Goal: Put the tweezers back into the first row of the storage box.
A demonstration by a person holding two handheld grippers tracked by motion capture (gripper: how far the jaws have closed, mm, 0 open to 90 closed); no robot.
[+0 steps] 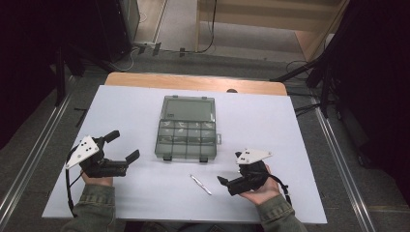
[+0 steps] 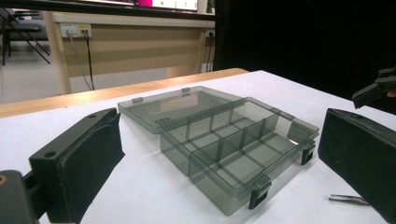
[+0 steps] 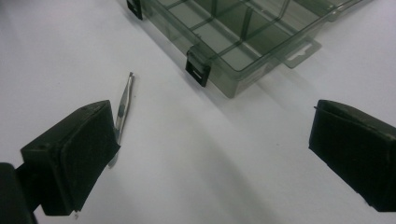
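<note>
Forearms in olive sleeves (image 1: 92,203) at near table edge. Left gripper (image 1: 126,146) held over white table (image 1: 270,121), jaws spread wide, nothing between. Right gripper (image 1: 229,169) likewise wide apart, empty, just right of metal tweezers (image 1: 200,184) lying flat on table. Beyond tweezers, smoky clear organizer box (image 1: 186,140) at table centre, compartments empty, lid (image 1: 188,108) folded flat open toward far edge. Black latches (image 3: 198,70) on near wall.

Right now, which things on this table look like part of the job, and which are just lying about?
Likely part of the job:
- open compartment box, empty, lid flat behind it
- tweezers on the white table, between box and right gripper
- left gripper, jaws open

Just lying about:
- cables on the floor behind
- wooden desk beyond
</note>
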